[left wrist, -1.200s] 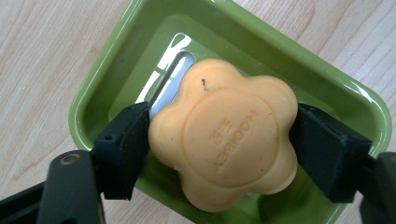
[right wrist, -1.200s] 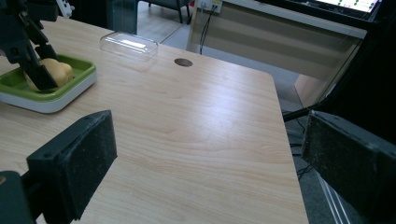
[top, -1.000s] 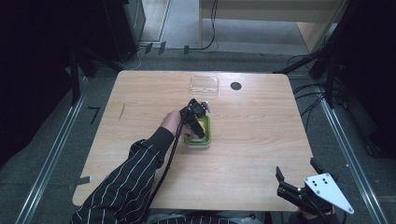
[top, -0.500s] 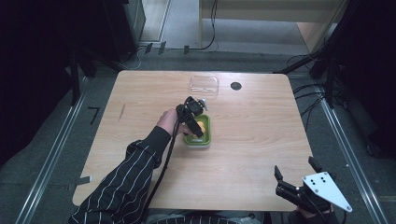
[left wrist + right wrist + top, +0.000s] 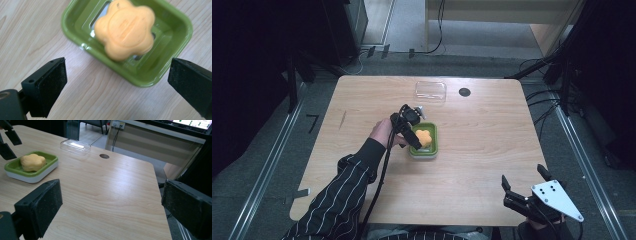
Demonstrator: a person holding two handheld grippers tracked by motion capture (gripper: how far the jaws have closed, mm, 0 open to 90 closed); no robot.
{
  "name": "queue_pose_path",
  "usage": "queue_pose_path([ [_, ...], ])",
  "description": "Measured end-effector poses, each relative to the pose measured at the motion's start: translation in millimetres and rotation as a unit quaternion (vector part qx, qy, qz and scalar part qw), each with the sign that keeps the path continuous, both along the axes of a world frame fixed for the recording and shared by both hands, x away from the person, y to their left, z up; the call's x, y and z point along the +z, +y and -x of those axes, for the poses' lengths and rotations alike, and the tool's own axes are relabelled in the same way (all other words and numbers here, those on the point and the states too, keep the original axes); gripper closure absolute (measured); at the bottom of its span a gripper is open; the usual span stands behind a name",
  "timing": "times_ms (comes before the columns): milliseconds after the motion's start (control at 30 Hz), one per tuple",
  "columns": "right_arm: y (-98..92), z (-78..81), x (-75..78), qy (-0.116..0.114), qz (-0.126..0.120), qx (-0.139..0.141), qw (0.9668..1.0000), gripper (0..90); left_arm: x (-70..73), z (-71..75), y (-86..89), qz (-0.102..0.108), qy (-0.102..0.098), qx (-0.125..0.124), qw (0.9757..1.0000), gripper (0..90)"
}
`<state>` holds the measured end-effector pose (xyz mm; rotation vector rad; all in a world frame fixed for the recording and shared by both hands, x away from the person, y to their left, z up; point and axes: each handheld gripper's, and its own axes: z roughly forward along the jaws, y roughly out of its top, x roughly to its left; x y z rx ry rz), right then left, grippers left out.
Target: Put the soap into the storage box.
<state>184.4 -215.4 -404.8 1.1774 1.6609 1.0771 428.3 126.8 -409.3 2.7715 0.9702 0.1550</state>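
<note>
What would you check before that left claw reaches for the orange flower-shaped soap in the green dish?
1. Left gripper open wide enough for the soap: ok, jaws stand well apart.
2. Orange flower-shaped soap sits free in the green soap dish: ok, nothing on top of it.
3. Gripper centred over the soap: not ok, the soap lies ahead of the jaws, toward the dish's far side.
4. Clear lid out of the way: ok, it lies apart, near the table's far edge.
5. Right gripper clear of the dish: ok, open at the table's near corner.
6. Soap slippery or wet: cannot tell.
</note>
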Motion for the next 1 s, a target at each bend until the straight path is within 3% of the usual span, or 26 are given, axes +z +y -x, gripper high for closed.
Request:
queue_pose_path([
  [533,6.5,-8.7,0.5,-0.002,0.001,0.019,0.9998,3.6,-1.3,9.0,26.7,-0.019,0.008,0.028,0.9994,0.5],
  [1000,10.6,-13.6,0.8,-0.003,-0.001,0.029,0.9996,3.4,-8.9,21.7,51.1,-0.022,0.019,0.052,0.9982,0.0],
])
